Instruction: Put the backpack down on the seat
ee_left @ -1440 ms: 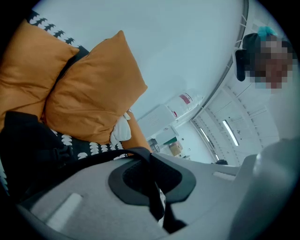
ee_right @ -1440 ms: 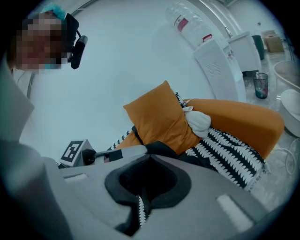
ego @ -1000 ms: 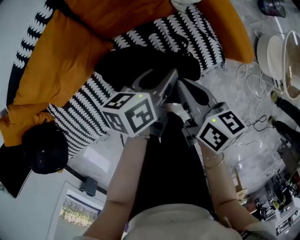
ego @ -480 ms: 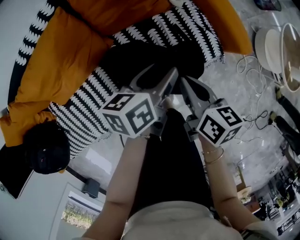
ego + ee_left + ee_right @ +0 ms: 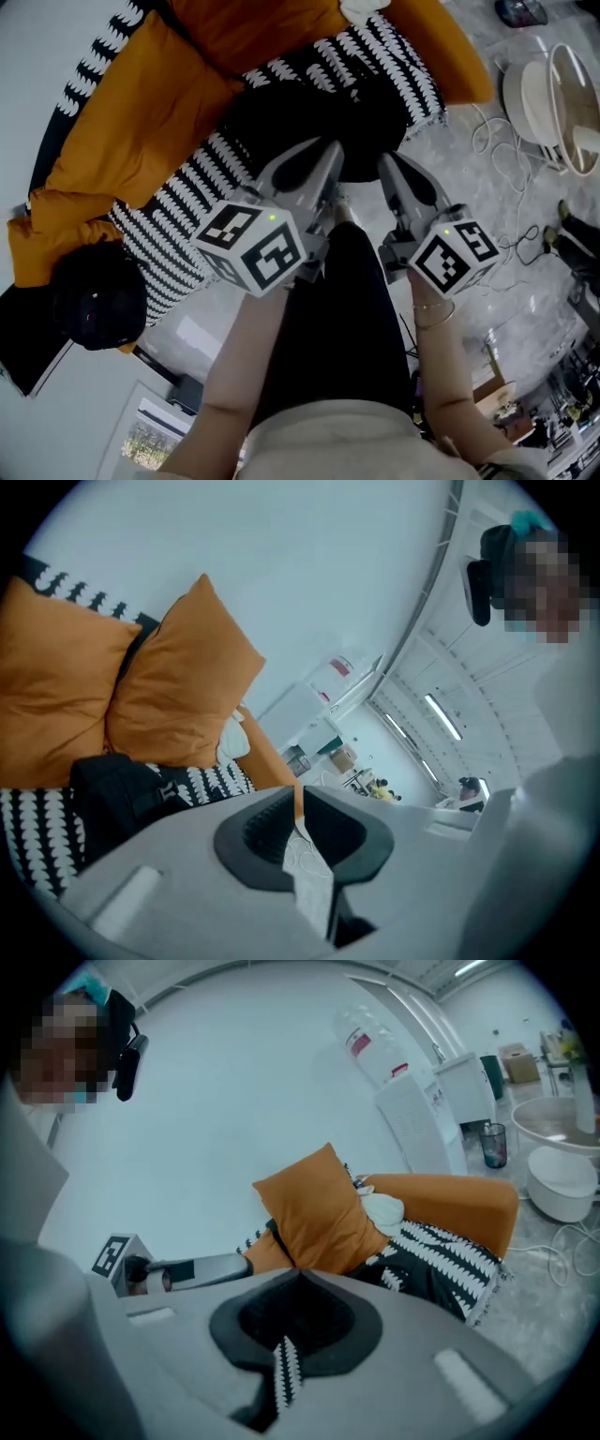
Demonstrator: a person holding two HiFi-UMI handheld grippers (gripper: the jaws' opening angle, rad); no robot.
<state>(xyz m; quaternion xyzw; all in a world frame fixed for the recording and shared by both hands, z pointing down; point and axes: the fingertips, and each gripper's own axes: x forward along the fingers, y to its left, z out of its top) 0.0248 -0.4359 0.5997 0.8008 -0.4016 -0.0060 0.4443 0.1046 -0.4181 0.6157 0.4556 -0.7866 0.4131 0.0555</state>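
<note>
Orange sofa (image 5: 141,122) under a black-and-white patterned throw (image 5: 178,234) — the soft black fabric backpack (image 5: 300,117) lies slumped on its seat. It looks floppy and moderately heavy, best taken by a strap. The left gripper (image 5: 300,791) has just been closing to a slit on nothing — the right gripper (image 5: 300,1274) has its jaws together, empty.

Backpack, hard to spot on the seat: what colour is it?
The backpack is black, clearest in head view.
</note>
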